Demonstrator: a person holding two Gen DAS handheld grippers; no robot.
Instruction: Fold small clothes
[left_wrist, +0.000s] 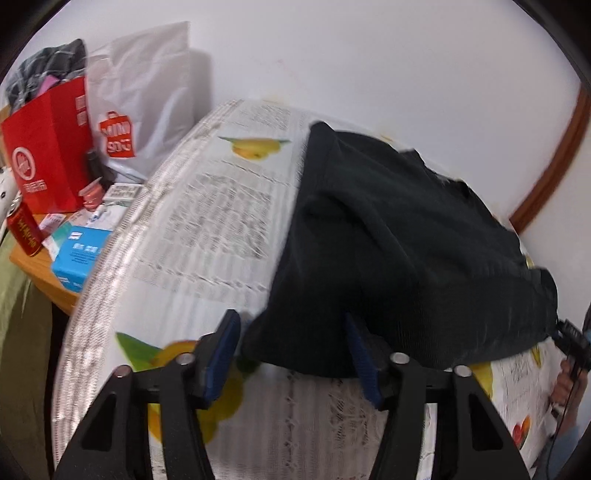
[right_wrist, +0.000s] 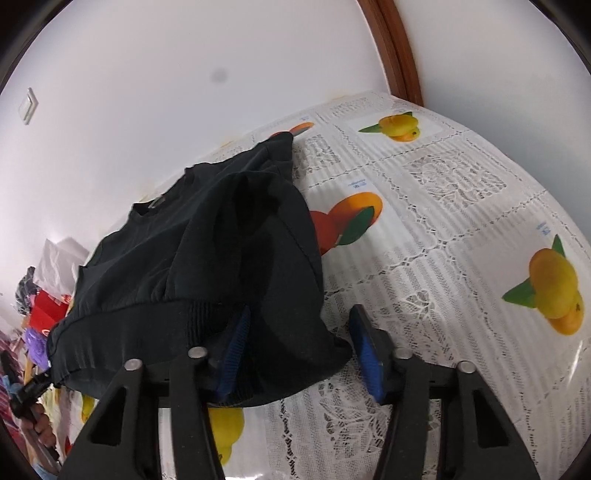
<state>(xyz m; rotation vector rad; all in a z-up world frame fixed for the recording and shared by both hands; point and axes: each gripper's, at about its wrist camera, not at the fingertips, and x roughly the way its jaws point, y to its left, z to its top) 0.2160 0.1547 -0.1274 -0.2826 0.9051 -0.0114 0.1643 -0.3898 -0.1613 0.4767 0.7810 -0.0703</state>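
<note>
Two claws meet our black shirt (right_wrist: 207, 258) on the table (right_wrist: 443, 229). Its collar points at the wall, hem towards us. Left claw (left_wrist: 291, 354) and right claw (right_wrist: 299, 354) stand half-wide around hem corners, pads not pressing

Black garment (right_wrist: 207, 258); white lace-print tablecloth (right_wrist: 443, 229), orange-yellow fruit, possibly oranges.
</note>
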